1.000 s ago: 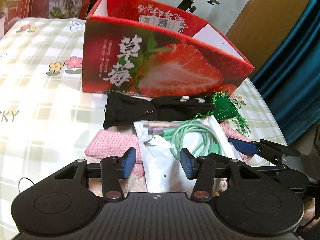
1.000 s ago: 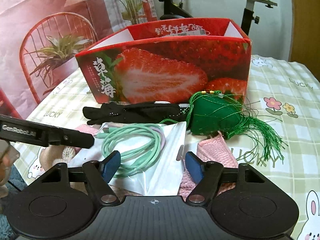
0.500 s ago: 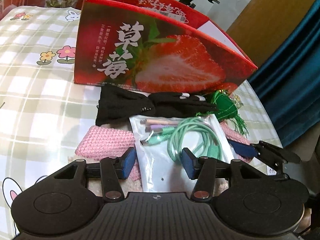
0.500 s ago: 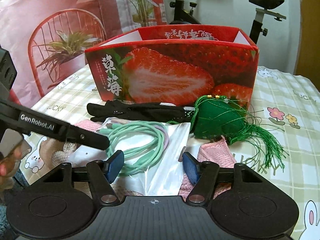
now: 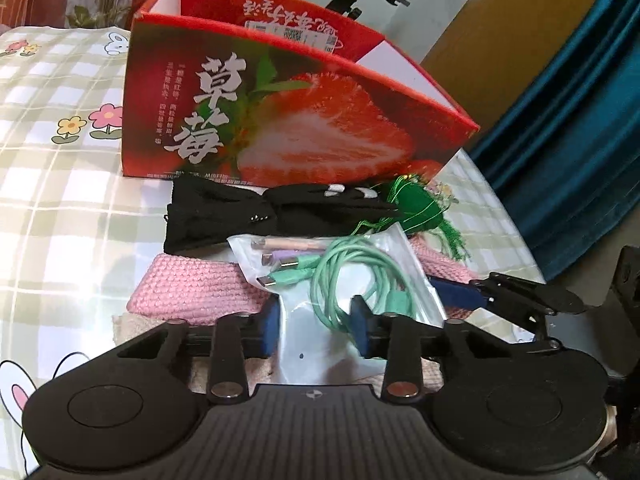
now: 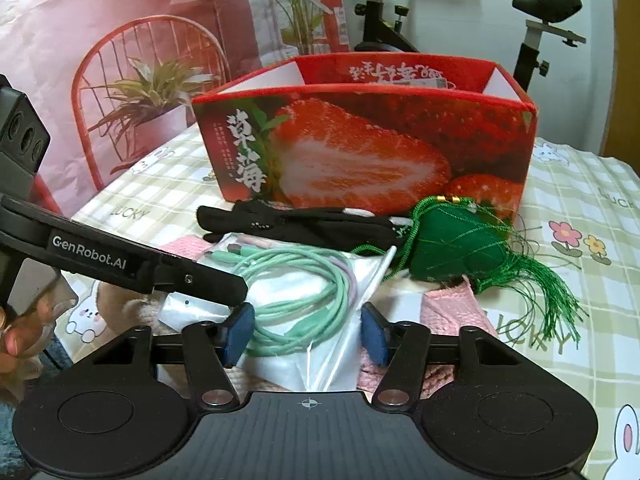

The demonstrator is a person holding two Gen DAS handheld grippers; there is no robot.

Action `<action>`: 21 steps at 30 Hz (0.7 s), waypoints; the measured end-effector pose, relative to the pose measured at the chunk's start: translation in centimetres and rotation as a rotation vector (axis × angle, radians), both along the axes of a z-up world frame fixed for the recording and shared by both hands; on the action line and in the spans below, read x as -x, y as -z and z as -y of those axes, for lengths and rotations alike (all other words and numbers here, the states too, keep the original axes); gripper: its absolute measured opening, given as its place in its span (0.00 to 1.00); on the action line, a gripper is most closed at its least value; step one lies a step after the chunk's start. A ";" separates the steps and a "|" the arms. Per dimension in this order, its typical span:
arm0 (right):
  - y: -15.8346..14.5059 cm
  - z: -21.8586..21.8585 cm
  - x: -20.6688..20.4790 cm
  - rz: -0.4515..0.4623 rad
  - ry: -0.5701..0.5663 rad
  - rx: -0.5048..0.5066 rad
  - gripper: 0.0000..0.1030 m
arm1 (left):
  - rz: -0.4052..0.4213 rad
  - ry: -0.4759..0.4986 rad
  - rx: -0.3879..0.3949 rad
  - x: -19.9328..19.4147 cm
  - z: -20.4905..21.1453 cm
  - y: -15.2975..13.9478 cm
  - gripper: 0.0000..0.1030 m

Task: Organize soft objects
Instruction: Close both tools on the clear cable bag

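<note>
A clear bag of mint-green cables (image 5: pixel 344 280) lies on top of a pink knitted piece (image 5: pixel 196 288). Behind it are black gloves (image 5: pixel 248 220) and a green tasselled pouch (image 5: pixel 416 208). My left gripper (image 5: pixel 316 332) straddles the bag's near end, jaws closing, with the bag between the blue pads. In the right wrist view my right gripper (image 6: pixel 306 332) is also closing, with the same bag (image 6: pixel 296 292) between its pads; the bag buckles and its right edge lifts. I cannot tell if any pad presses on it. A left gripper finger (image 6: pixel 180 272) reaches over the bag's left corner.
An open red strawberry box (image 6: pixel 360 152) stands right behind the pile on a checked tablecloth (image 5: pixel 60 216). A beige cloth (image 5: pixel 132 324) lies under the pink knit. A person's hand (image 6: pixel 16 340) shows at far left. An exercise bike (image 6: pixel 536 28) and a teal curtain (image 5: pixel 580 120) lie beyond.
Both pairs of jaws have narrowed around the cable bag. The bag has crumpled and its right edge has risen. Both views have shifted slightly.
</note>
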State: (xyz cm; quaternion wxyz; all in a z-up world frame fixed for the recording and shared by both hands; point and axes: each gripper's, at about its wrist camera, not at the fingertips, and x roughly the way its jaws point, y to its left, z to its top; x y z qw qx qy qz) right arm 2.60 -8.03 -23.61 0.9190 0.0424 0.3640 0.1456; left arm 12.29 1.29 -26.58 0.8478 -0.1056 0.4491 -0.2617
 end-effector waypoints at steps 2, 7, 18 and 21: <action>-0.1 0.2 0.0 -0.002 -0.002 -0.018 0.47 | 0.007 0.006 -0.012 0.4 -0.1 -0.4 0.33; 0.1 1.0 0.0 -0.024 0.026 -0.071 0.38 | -0.022 -0.005 0.010 0.9 -0.9 0.2 0.32; 1.5 1.7 -1.1 -0.059 0.048 -0.139 0.38 | -0.072 -0.042 0.058 0.4 -1.7 1.7 0.34; 1.9 1.8 -1.4 -0.068 0.052 -0.170 0.39 | -0.072 -0.042 0.054 0.3 -1.5 1.7 0.35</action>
